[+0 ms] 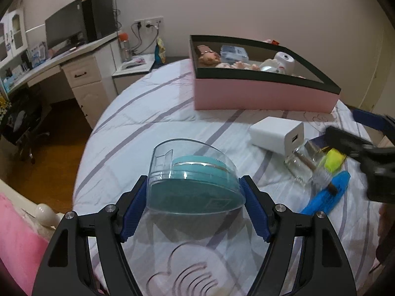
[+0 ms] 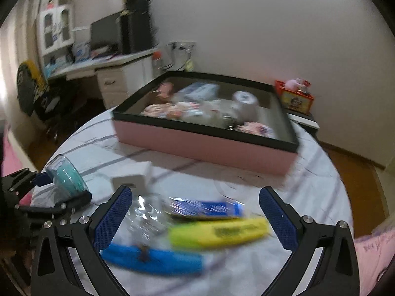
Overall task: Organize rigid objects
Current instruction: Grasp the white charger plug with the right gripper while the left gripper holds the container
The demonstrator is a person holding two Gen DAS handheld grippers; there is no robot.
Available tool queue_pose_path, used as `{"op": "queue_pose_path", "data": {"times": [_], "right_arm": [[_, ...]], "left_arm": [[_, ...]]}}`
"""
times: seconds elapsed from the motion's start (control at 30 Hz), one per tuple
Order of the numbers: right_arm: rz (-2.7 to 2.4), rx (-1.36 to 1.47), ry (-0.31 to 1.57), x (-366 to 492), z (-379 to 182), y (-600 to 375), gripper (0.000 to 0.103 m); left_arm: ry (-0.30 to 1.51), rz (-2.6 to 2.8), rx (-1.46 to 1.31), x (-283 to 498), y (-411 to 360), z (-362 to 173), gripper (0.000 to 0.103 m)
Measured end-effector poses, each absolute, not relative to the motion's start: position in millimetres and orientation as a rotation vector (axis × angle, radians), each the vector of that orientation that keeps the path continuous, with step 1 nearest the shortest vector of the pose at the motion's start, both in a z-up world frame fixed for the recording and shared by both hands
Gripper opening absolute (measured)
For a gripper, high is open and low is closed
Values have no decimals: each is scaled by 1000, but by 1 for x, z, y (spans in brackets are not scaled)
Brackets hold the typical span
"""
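Dispenser (image 1: 195, 185), clear with teal tape, sits clamped between the left gripper's (image 1: 195, 197) blue pads above the bedspread (image 1: 148, 113). Right of it lie charger (image 1: 276, 133), glass bottle (image 1: 300, 162), highlighter (image 2: 219, 231). Right gripper (image 2: 195, 218) hangs spread wide over them.

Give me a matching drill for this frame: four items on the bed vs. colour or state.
Items:
1. tape dispenser
2. charger
3. highlighter
4. box

Descriptions:
A. pink sides, black rim
B. yellow, lying on the bedsheet
C. clear shell, teal inside, held in the left gripper
D. white, lying by the glass bottle

Pairs: 1-C, 2-D, 3-B, 4-A
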State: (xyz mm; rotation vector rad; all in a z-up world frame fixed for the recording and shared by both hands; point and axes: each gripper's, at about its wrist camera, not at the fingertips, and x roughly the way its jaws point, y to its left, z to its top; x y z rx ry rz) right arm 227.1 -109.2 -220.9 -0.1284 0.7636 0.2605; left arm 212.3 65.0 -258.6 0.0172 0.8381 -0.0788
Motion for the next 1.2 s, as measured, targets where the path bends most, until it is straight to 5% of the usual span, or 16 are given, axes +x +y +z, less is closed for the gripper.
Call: {"op": "queue_pose_path", "data": {"times": [0.27,0.33,0.37,0.4,0.73,0.83,0.87,0.93,1.07,1.2], "right_arm": [[355,-192,868,258,-243,-55,102],[371,-173,917,265,-252,-53,78],[379,-171,928,266,-255,-52,48],[391,-170,937,267,-258,-52,41],[384,-106,819,242,-234,-80,41],[343,-66,745,227,-215,-100,41],[328,-57,726,223,-210,-106,41],[313,-37,707,216,-203,-119,41],[293,-4,699,202,-200,-141,41],[299,17,714,196,-205,-151,41]], "left_arm": [[838,-82,-1,202,76,-260,75],[835,-83,5,203,75,-260,75],[837,-83,7,204,75,-261,75],[835,-85,12,205,75,-261,75],[766,-96,-24,207,68,-240,72],[707,-124,-23,201,56,-225,45],[705,-127,-21,201,52,-223,45],[716,-121,24,203,44,-222,48],[735,-106,-35,201,52,-228,77],[785,-67,-26,200,58,-243,81]]}}
